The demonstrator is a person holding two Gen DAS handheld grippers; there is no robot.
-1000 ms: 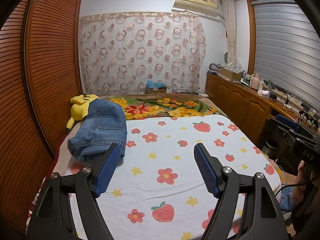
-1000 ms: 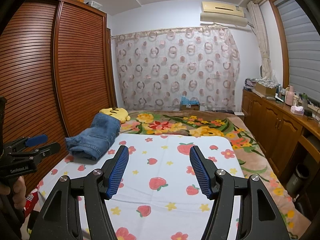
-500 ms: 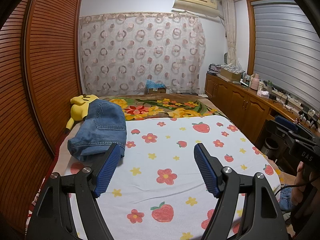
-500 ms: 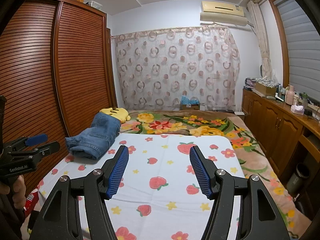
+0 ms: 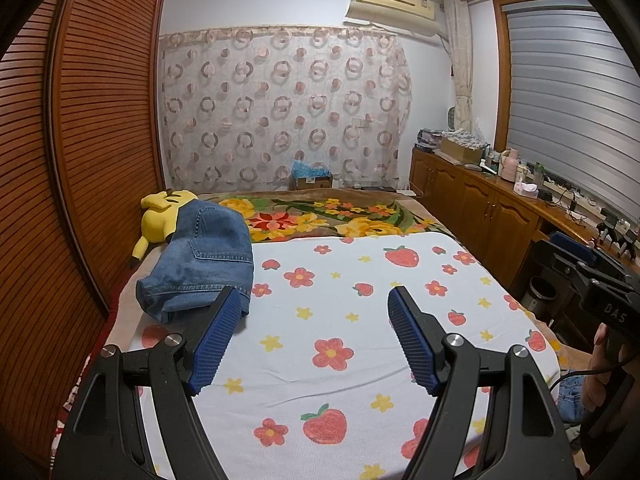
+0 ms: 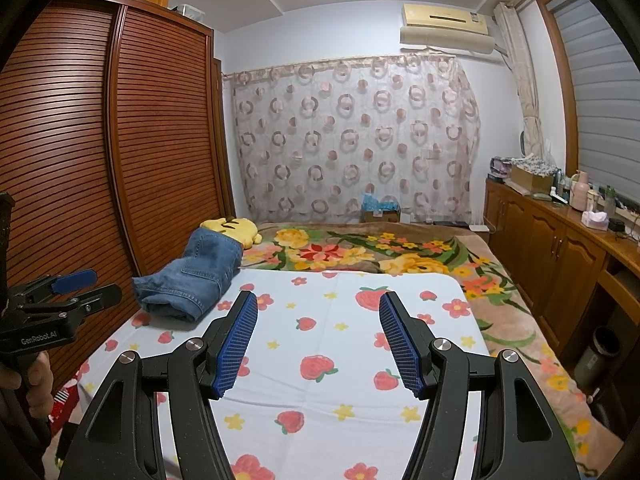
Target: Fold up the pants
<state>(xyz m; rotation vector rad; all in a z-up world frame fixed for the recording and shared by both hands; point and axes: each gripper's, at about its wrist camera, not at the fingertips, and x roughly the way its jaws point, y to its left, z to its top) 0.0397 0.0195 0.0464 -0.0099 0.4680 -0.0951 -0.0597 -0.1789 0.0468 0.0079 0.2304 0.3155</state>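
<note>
Folded blue denim pants (image 5: 200,264) lie at the far left of the bed, partly on a yellow plush toy (image 5: 162,212); the right wrist view shows the pants (image 6: 196,280) too. My left gripper (image 5: 316,304) hangs open above the strawberry-print sheet (image 5: 340,344), its left pad in front of the near edge of the pants, nothing between the pads. My right gripper (image 6: 318,306) is open too, over the sheet's middle (image 6: 320,360), empty. Each view shows the other gripper at its edge, held by a hand.
A slatted wooden wardrobe (image 5: 80,160) lines the left side of the bed. A low wooden cabinet (image 5: 488,216) with clutter on top runs along the right. A floral blanket (image 5: 328,220) covers the far bed; a bin (image 6: 602,352) stands on the floor at right.
</note>
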